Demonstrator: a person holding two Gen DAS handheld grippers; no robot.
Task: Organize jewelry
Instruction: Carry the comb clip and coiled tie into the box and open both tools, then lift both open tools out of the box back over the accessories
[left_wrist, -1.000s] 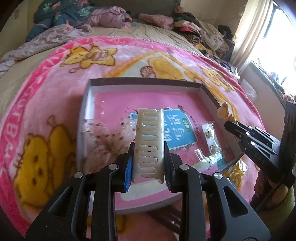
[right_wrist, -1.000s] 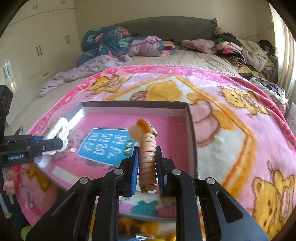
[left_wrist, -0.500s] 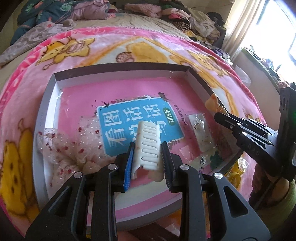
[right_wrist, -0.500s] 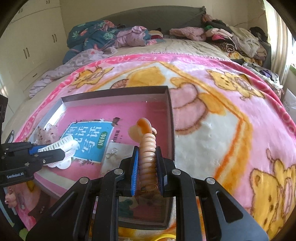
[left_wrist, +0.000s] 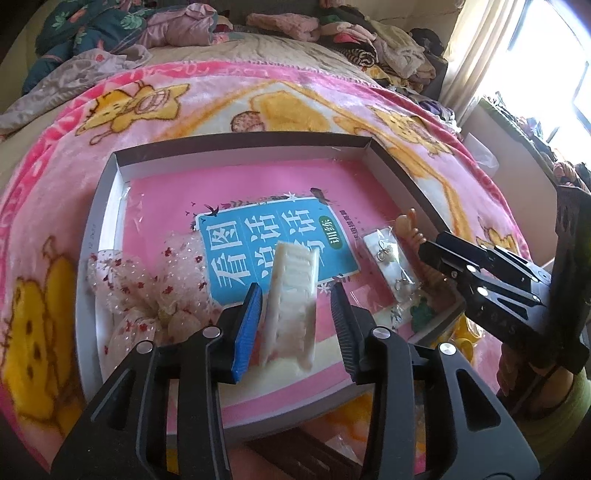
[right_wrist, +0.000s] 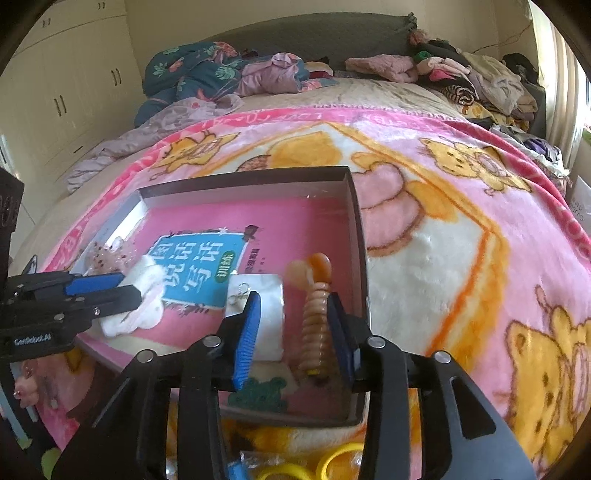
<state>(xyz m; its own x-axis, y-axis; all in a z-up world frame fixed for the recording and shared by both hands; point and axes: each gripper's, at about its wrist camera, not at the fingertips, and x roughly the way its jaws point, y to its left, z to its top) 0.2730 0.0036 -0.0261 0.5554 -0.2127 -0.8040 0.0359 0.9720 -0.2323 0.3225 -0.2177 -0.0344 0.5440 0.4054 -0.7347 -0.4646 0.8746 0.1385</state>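
Note:
A shallow box (left_wrist: 236, 146) with a pink printed floor lies on the bed. My left gripper (left_wrist: 295, 314) is open; a white hair clip (left_wrist: 293, 295) lies loose between its jaws inside the box, also in the right wrist view (right_wrist: 138, 299). My right gripper (right_wrist: 293, 325) is open; an orange spiral hair clip (right_wrist: 314, 321) lies between its jaws near the box's right wall, also in the left wrist view (left_wrist: 408, 230). A small bag of earrings (left_wrist: 389, 266) and a sheer flowered bow (left_wrist: 144, 291) lie in the box.
The box rests on a pink cartoon blanket (right_wrist: 461, 221). Piled clothes (right_wrist: 461, 81) and bedding (right_wrist: 207, 77) lie at the bed's far end. Yellow rings (right_wrist: 332, 465) lie on the blanket below the box's near edge. A window (left_wrist: 554, 74) is at the right.
Both grippers went from shut to open. The white clip and the orange clip dropped out of the jaws and now lie in the box.

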